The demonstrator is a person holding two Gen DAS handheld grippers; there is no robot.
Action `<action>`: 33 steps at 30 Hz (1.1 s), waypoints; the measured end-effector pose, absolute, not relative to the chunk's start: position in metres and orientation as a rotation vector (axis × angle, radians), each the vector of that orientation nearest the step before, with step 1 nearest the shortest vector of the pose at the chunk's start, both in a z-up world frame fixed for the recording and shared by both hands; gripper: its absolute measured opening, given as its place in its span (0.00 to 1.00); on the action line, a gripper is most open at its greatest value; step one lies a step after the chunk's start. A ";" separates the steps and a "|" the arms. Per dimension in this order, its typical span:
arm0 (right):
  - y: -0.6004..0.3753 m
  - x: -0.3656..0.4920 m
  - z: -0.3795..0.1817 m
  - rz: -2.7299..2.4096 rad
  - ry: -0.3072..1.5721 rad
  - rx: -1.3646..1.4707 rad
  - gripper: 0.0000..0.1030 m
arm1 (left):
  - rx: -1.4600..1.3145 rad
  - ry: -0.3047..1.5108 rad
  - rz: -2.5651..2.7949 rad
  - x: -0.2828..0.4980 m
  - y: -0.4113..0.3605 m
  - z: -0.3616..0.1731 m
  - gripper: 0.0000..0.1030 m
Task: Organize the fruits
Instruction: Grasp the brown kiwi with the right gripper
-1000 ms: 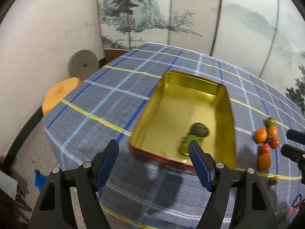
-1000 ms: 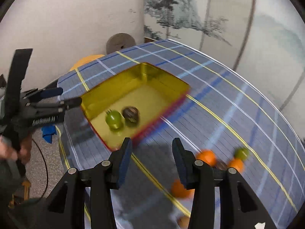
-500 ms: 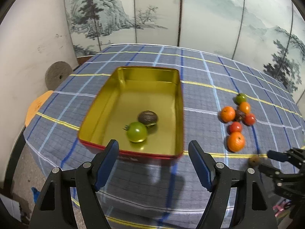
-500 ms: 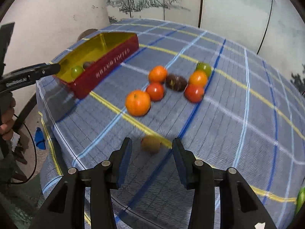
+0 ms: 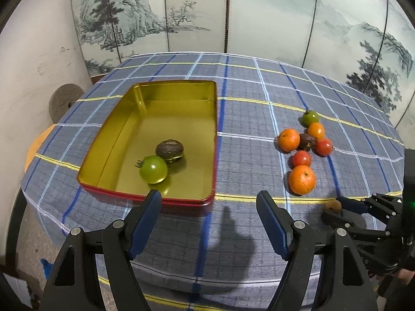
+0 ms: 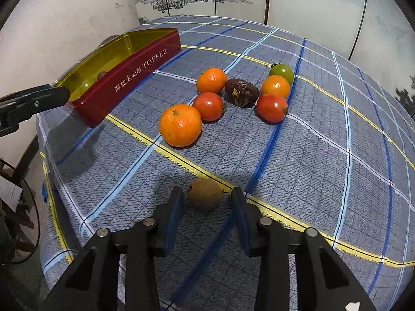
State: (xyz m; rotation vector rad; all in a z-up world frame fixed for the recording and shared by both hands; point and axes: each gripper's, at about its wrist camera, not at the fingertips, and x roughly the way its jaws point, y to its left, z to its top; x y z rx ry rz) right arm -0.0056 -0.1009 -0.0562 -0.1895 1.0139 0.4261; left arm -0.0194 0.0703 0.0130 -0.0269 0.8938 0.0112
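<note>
This looks like a lived-in room of a home. A folding screen (image 5: 228,13) painted with misty mountains and pines stands right behind the table (image 5: 246,98), which wears a blue plaid tablecloth with yellow and white lines. On the cloth sit a red toffee tin (image 6: 140,64) and loose fruit. Left of the table a scuffed white wall (image 5: 31,77) rises, with a round grey stone disc (image 5: 64,101) leaning against its foot.

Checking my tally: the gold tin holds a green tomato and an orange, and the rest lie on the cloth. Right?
Not quite. In the left wrist view the tin holds a green tomato and a dark brown wrinkled fruit, not an orange. The rest lie on the cloth.
</note>
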 end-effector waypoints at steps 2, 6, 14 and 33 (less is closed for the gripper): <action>-0.100 -0.006 -0.056 0.422 1.007 -0.195 0.31 | -0.022 0.901 0.003 -0.018 0.066 0.011 0.74; -0.099 -0.006 -0.056 0.423 0.998 -0.204 0.23 | -0.014 0.907 -0.014 -0.014 0.057 0.010 0.74; -0.106 -0.005 -0.054 0.405 0.964 -0.209 0.23 | 0.015 0.911 -0.050 -0.007 0.037 0.009 0.74; -0.194 0.071 -0.061 0.161 0.889 -0.072 0.23 | 0.001 0.957 -0.166 0.023 -0.015 -0.018 0.74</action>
